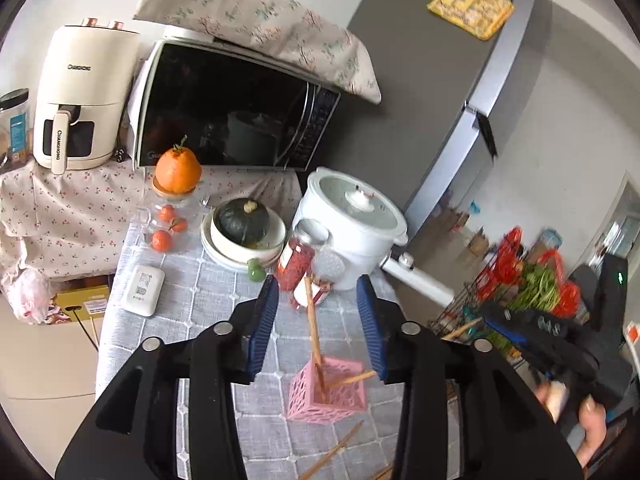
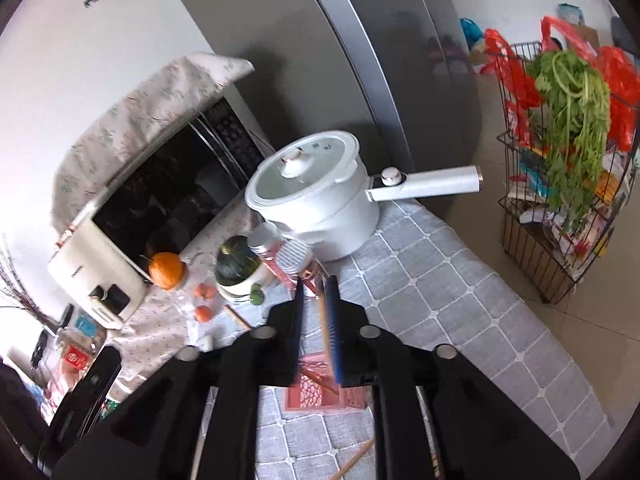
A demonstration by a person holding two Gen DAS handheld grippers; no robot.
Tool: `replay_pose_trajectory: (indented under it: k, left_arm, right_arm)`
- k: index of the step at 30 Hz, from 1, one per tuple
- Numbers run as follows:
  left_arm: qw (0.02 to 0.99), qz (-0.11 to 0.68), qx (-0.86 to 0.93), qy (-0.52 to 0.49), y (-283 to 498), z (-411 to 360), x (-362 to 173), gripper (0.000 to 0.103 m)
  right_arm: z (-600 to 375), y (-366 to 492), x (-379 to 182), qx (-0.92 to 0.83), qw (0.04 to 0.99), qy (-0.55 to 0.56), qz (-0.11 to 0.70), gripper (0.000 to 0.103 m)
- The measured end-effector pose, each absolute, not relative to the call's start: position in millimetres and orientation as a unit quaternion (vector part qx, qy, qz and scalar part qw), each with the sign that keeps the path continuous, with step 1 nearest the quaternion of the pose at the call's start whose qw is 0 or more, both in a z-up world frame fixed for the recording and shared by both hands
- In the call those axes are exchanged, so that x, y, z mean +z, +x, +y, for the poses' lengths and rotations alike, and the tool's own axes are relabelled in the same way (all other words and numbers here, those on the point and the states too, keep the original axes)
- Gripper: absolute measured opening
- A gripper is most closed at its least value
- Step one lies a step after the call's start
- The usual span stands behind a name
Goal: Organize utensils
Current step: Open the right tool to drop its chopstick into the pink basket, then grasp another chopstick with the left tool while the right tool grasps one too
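A pink perforated utensil holder [image 1: 328, 390] stands on the grey checked tablecloth [image 1: 192, 312]; two wooden chopsticks [image 1: 314, 332] lean in it. My left gripper [image 1: 318, 300] is open and empty, its blue pads above either side of the holder. My right gripper [image 2: 316, 300] is shut on a wooden chopstick [image 2: 322, 312], held above the holder [image 2: 316, 394]. In the left wrist view the right gripper [image 1: 486, 322] shows at the right with the chopstick tip [image 1: 462, 330] sticking out. More chopsticks [image 1: 332, 454] lie on the cloth near me, also in the right wrist view [image 2: 354, 462].
A white pot with a long handle [image 1: 352, 216], jars [image 1: 298, 264], a bowl holding a dark squash [image 1: 244, 226], oranges [image 1: 178, 168], a microwave [image 1: 236, 108] and an air fryer [image 1: 80, 96] crowd the table's far side. A fridge [image 2: 360, 60] and wire vegetable rack [image 2: 560, 184] stand right.
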State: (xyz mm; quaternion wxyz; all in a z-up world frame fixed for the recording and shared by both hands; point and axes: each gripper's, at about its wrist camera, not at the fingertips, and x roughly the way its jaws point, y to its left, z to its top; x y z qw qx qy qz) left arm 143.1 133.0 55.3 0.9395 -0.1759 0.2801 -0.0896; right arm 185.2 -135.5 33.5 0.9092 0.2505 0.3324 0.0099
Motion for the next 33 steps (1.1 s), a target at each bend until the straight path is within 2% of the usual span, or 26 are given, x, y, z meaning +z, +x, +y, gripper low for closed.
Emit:
replay_pose_trajectory:
  k: [2, 5, 7, 8, 9, 10, 11, 15, 21, 23, 25, 28, 33]
  left_arm:
    - [0.937, 0.293, -0.095, -0.162, 145, 125, 51, 0.039]
    - [0.935, 0.312, -0.104, -0.134, 146, 111, 45, 0.04]
    - [0.931, 0.327, -0.111, -0.116, 146, 101, 40, 0.053]
    - [0.929, 0.337, -0.115, -0.103, 145, 94, 36, 0.055]
    - [0.927, 0.344, -0.119, -0.092, 144, 88, 32, 0.062]
    - [0.923, 0.356, -0.124, -0.075, 143, 80, 28, 0.071]
    - [0.919, 0.368, -0.131, -0.056, 142, 72, 21, 0.073]
    - [0.894, 0.42, -0.158, 0.005, 138, 43, -8, 0.073]
    - [0.83, 0.518, -0.195, 0.066, 134, 1, -80, 0.073]
    - [0.819, 0.532, -0.197, 0.085, 135, -14, -101, 0.065]
    - [0.807, 0.543, -0.203, 0.111, 135, -33, -122, 0.054]
    - [0.801, 0.546, -0.205, 0.136, 137, -56, -141, 0.044]
    - [0.802, 0.546, -0.182, 0.158, 150, -73, -162, 0.042]
  right_arm:
    - [-142, 184, 28, -0.003, 0.907, 0.261, 0.331, 0.04]
    - [-155, 171, 23, -0.029, 0.91, 0.258, 0.323, 0.053]
    - [-165, 160, 18, -0.041, 0.908, 0.262, 0.324, 0.063]
    - [-172, 152, 14, -0.048, 0.906, 0.267, 0.325, 0.066]
    - [-176, 146, 10, -0.054, 0.905, 0.269, 0.327, 0.074]
    - [-181, 137, 5, -0.062, 0.903, 0.267, 0.33, 0.078]
    - [-186, 127, -3, -0.074, 0.903, 0.258, 0.337, 0.078]
    - [-201, 97, -35, -0.097, 0.89, 0.247, 0.372, 0.082]
    - [-230, 66, -87, -0.107, 0.848, 0.281, 0.436, 0.082]
    - [-245, 62, -107, -0.116, 0.825, 0.307, 0.46, 0.082]
    - [-254, 61, -119, -0.108, 0.808, 0.326, 0.479, 0.082]
    - [-265, 58, -128, -0.118, 0.8, 0.328, 0.489, 0.082]
    - [-270, 57, -137, -0.111, 0.795, 0.316, 0.506, 0.082]
